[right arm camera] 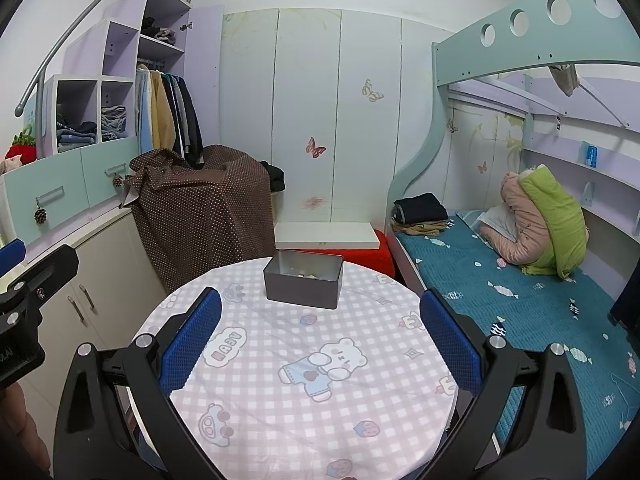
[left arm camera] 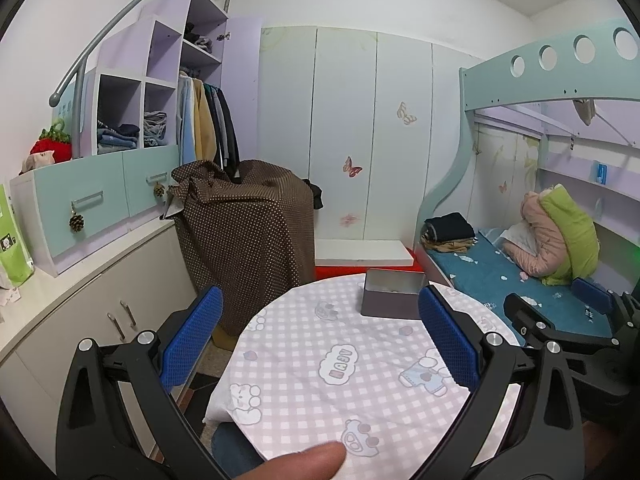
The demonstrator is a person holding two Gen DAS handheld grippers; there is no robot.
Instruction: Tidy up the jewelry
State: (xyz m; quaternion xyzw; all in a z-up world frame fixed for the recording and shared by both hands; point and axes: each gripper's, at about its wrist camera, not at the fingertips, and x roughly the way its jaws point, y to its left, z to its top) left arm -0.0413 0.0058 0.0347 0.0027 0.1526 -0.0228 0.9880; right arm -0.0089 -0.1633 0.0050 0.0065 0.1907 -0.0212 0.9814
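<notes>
left gripper [left arm camera: 320, 320]: fingers spread, empty | right gripper [right arm camera: 320, 320]: fingers spread, empty | open tin box [right arm camera: 303, 279]: far side of round table [right arm camera: 280, 420]

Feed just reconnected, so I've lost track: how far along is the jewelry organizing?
Looks late or finished, though I can't confirm. Done: a few small pieces lie inside the open grey tin box at the far side of the round table; none shows on the checked tablecloth. In hand: nothing; left gripper and right gripper are both open and empty. Left: no lid in view.
</notes>
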